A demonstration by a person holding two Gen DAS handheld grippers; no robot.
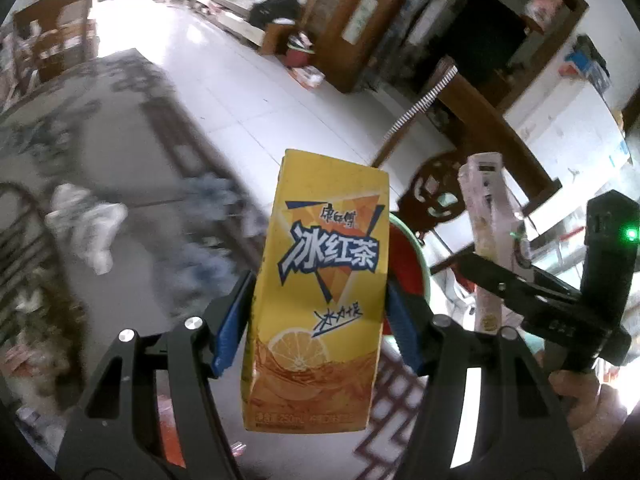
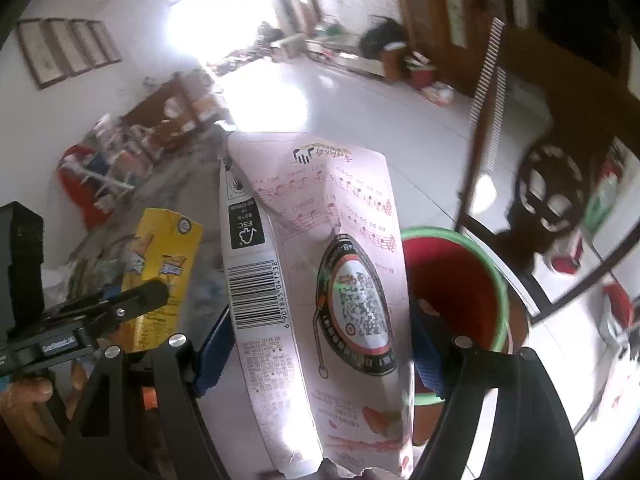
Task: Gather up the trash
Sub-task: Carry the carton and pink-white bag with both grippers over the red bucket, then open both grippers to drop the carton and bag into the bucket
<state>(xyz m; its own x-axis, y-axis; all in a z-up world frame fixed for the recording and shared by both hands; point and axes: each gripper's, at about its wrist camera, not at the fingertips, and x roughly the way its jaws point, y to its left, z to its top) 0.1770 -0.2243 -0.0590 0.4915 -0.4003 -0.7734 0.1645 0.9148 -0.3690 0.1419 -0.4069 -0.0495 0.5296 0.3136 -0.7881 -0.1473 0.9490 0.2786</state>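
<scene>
My left gripper (image 1: 320, 312) is shut on a yellow iced-tea carton (image 1: 320, 280), held upright in the air. My right gripper (image 2: 320, 344) is shut on a pink drink carton (image 2: 320, 280), also lifted. In the left wrist view the right gripper (image 1: 508, 280) shows to the right with the pink carton (image 1: 486, 216). In the right wrist view the left gripper (image 2: 120, 304) shows to the left with the yellow carton (image 2: 164, 264). A red bin with a green rim (image 2: 460, 280) stands just behind and below the pink carton; part of it (image 1: 408, 256) shows behind the yellow carton.
A grey patterned table top (image 1: 100, 128) with white crumpled trash (image 1: 88, 224) lies to the left. A dark wooden chair (image 2: 548, 192) stands right of the bin. White tiled floor (image 1: 248, 80) stretches beyond, with wooden cabinets (image 1: 360, 20) and clutter at the far wall.
</scene>
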